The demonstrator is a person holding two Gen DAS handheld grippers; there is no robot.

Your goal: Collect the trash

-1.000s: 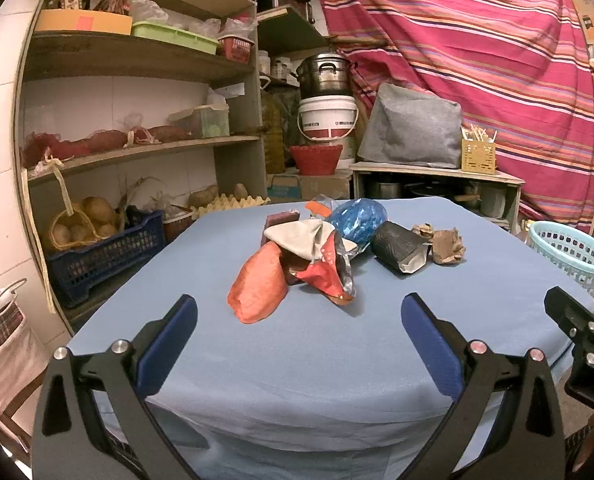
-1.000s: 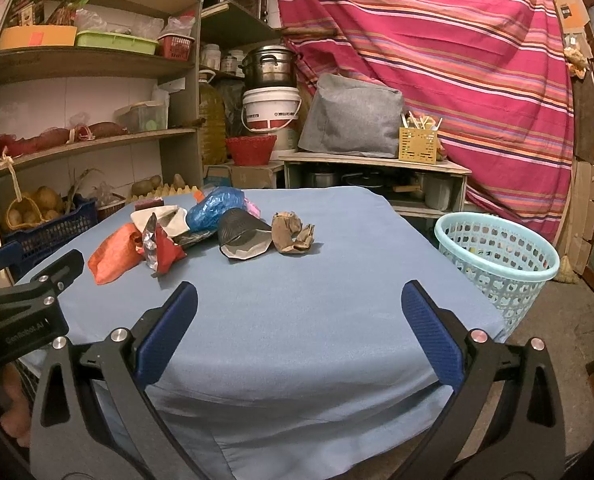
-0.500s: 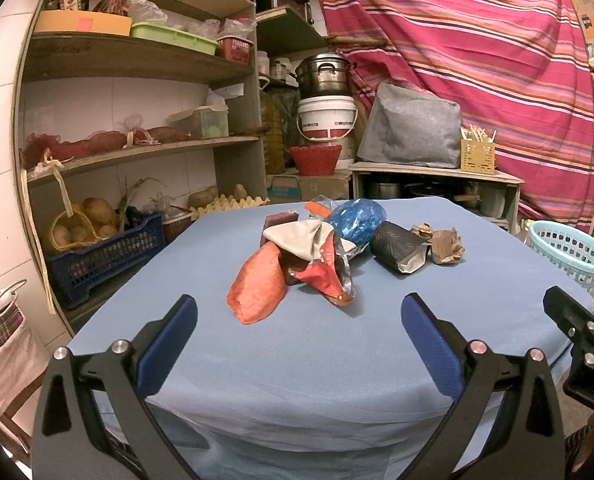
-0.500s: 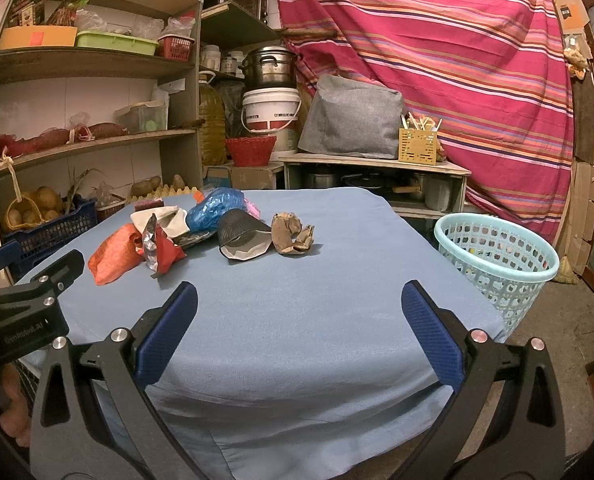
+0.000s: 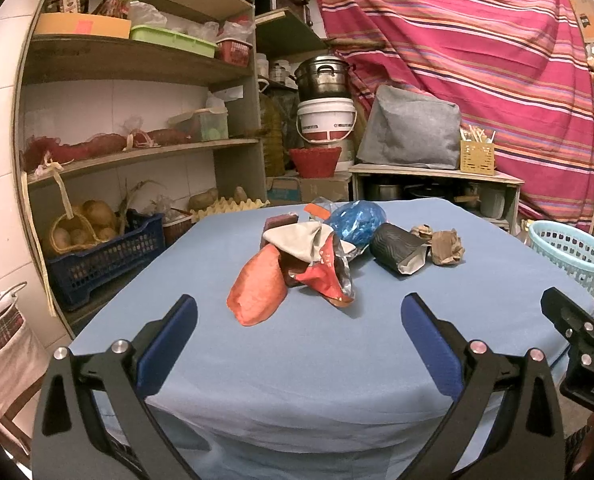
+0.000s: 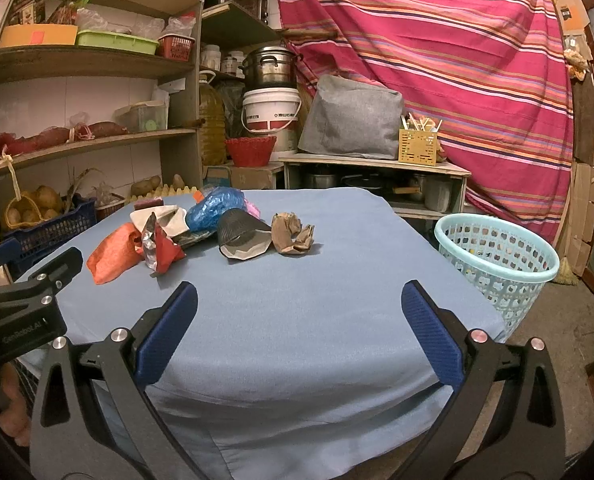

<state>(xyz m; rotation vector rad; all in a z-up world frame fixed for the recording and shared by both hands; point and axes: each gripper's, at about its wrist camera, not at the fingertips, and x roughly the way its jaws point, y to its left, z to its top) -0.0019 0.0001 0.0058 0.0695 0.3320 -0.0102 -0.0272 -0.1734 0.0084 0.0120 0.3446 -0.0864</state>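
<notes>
A heap of trash (image 5: 329,248) is seen on the blue tabletop (image 5: 297,352), toward its far half. Within the heap, an orange wrapper (image 5: 257,290) lies at the near left edge, a red foil packet (image 5: 327,276) just right of it, a blue bag (image 5: 359,220) behind, and a black cup (image 5: 397,248) on its side further right. Crumpled brown paper (image 6: 291,232) lies at the heap's right end, touching the cup. A pale blue basket (image 6: 497,264) is placed on the floor, right of the heap and beyond the tabletop's edge. The left tongs (image 5: 297,340) and right tongs (image 6: 297,328) are held spread wide and empty, near the tabletop's front edge, well apart from the heap.
</notes>
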